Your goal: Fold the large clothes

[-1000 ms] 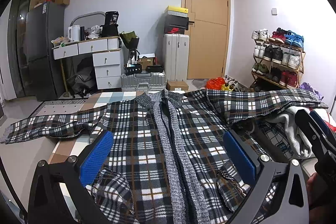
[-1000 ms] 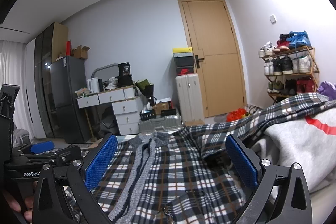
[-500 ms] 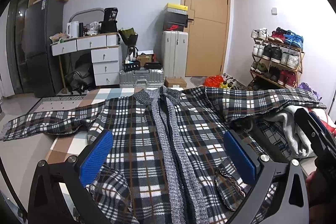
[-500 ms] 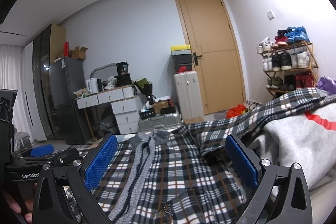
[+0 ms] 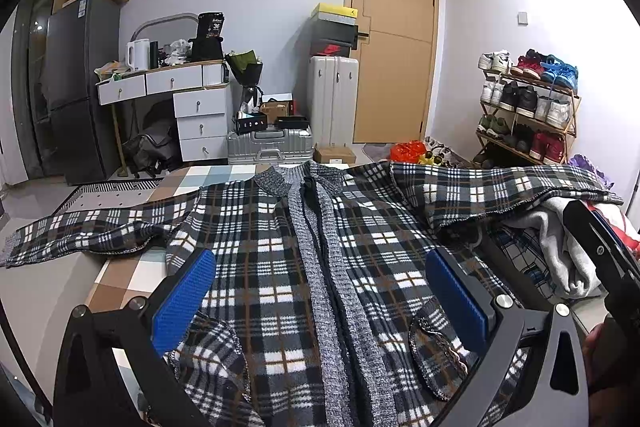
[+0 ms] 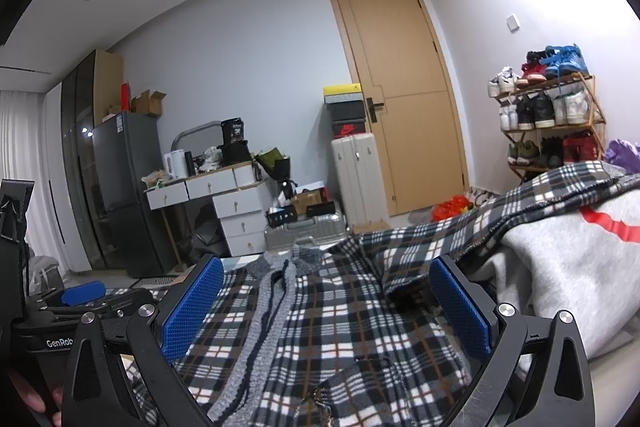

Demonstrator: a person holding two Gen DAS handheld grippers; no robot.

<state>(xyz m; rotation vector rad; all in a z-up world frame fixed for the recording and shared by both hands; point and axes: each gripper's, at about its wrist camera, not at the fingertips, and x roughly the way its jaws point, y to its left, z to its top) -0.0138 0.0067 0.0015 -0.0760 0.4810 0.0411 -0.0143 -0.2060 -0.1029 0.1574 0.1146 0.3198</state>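
Hovering fingers [image 5: 182,301] apart above plaid cardigan [image 5: 272,247].

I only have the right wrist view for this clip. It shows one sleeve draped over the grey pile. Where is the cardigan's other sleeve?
Observer: The other sleeve lies stretched out flat to the side, reaching past the edge of the checked cloth.
Operator: I can only see a corner of the left tongs. Are they gripping anything?
Observer: No. The left tongs are open, pads wide apart, over the cardigan near its hem, with no fabric pinched between them.
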